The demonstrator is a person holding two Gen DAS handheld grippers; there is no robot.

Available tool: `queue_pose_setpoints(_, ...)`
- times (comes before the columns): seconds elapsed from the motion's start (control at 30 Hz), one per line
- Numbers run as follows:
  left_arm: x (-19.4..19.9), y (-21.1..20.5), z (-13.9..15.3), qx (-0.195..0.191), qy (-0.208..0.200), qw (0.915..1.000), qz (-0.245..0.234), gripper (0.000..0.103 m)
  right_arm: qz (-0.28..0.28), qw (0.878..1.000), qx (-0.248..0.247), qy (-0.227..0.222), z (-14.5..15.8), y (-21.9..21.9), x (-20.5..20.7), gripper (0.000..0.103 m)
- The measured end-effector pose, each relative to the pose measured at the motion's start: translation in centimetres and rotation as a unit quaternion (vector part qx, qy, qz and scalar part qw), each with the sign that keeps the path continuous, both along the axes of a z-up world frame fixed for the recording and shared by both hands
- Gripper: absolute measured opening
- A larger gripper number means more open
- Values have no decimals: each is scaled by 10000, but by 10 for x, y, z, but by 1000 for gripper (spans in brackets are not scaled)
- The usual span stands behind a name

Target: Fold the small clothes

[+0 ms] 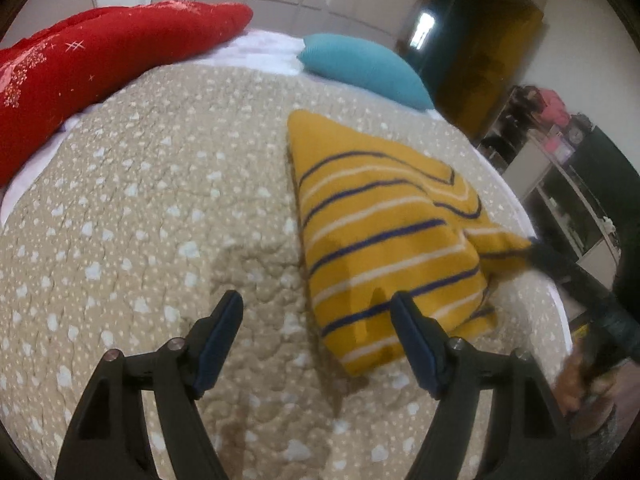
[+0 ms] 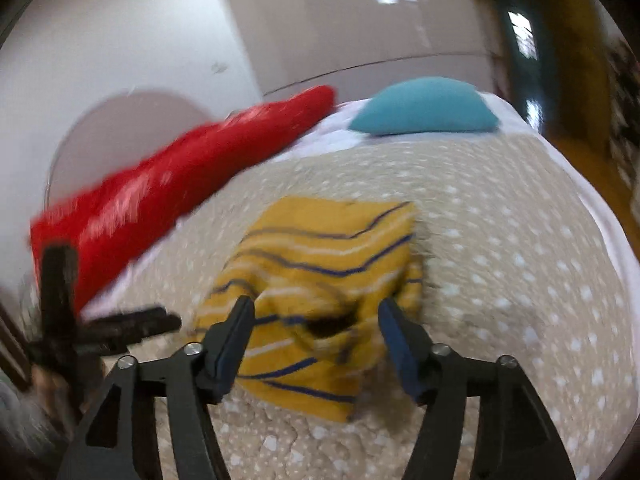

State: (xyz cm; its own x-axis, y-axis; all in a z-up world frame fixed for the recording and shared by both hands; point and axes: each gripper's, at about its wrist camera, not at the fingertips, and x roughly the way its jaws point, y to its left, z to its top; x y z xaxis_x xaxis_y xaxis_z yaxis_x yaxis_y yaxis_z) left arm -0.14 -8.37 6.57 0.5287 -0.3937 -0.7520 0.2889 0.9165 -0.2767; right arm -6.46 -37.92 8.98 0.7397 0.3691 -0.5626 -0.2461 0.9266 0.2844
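A yellow garment with white and dark blue stripes [image 1: 384,236] lies folded on the beige quilted bedspread [image 1: 160,216]. My left gripper [image 1: 316,312] is open and empty, hovering just left of the garment's near edge. In the left wrist view the other gripper [image 1: 576,276] reaches in from the right, its tip at the garment's right corner. In the right wrist view the garment [image 2: 320,280] lies straight ahead, blurred. My right gripper [image 2: 316,316] is open with its jaws spread over the garment's near rumpled edge, holding nothing. The left gripper [image 2: 132,326] shows at the left.
A long red cushion [image 1: 100,68] lies along the bed's far left side and a teal pillow [image 1: 364,68] at the far end. Shelves with clutter [image 1: 560,152] stand beyond the bed's right edge. White wall and wardrobe doors are behind.
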Motion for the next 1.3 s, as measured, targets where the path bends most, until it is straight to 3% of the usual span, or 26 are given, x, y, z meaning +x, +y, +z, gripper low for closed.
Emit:
queue_pose_setpoints(0.03,-1,-1,1,62,4,10000,8,75,35,9997,-227,38,-7,9,4,68)
queue_pose_setpoints(0.07,-3,-1,5,125,-19,9999,11,75,36,9979,-581,290,-20,21,15,38)
queue_pose_setpoints(0.1,-4,-1,9,164,-52,9999,-4,75,28,9962,-630,605,-31,21,22,10)
queue_pose_setpoints(0.13,-5,-3,15,190,-99,9998,-29,75,38,9958,-278,873,-39,12,25,9)
queue_pose_setpoints(0.23,-3,-12,31,176,-235,9995,-145,75,-223,9881,1012,1138,-50,-37,15,9)
queue_pose_setpoints(0.33,9,-34,31,177,-146,9991,-370,76,-449,9724,1757,1466,-71,-73,0,8)
queue_pose_setpoints(0.4,21,-55,19,307,-39,9986,-437,76,-589,9659,1783,1782,-95,-79,-6,9)
queue_pose_setpoints(0.47,33,-72,-3,577,229,9971,-434,76,-616,9666,1715,1803,-104,-75,-9,9)
queue_pose_setpoints(0.5,40,-78,-22,755,556,9947,-423,76,-609,9679,1672,1777,-101,-73,-10,10)
queue_pose_setpoints(0.57,43,-76,-44,733,909,9925,-369,77,-507,9725,1550,1663,-86,-70,-10,15)
queue_pose_setpoints(0.67,38,-58,-44,479,913,9939,-393,76,-481,9790,1442,1356,-63,-69,-12,19)
queue_pose_setpoints(0.73,32,-47,-33,363,820,9952,-390,76,-498,9815,1472,1120,-49,-75,-15,30)
queue_pose_setpoints(0.8,28,-33,-16,144,524,9977,-403,76,-675,9831,1425,928,-39,-82,-14,62)
queue_pose_setpoints(0.87,34,-18,-1,-98,279,9989,-351,79,-774,9813,1526,880,-40,-89,-8,71)
queue_pose_setpoints(0.9,38,-15,1,-182,267,9989,-342,86,-818,9780,1679,925,-44,-94,-1,71)
queue_pose_setpoints(1.0,67,-9,-7,-574,447,9967,-363,93,-818,9650,2211,1150,-62,-105,29,72)
queue_pose_setpoints(1.07,86,-19,-27,-866,886,9902,-649,93,-724,9551,2498,1421,-78,-101,59,72)
queue_pose_setpoints(1.17,101,-37,-51,-1175,1375,9779,-1048,93,-537,9531,2449,1693,-96,-82,92,72)
queue_pose_setpoints(1.23,99,-47,-56,-1032,1340,9798,-1065,86,-525,9527,2467,1696,-98,-73,101,57)
queue_pose_setpoints(1.27,98,-48,-51,-1006,1275,9811,-1049,74,-412,9449,2715,1781,-99,-71,107,36)
queue_pose_setpoints(1.3,99,-47,-43,-1085,1251,9807,-1040,62,-303,9344,2990,1910,-98,-68,114,34)
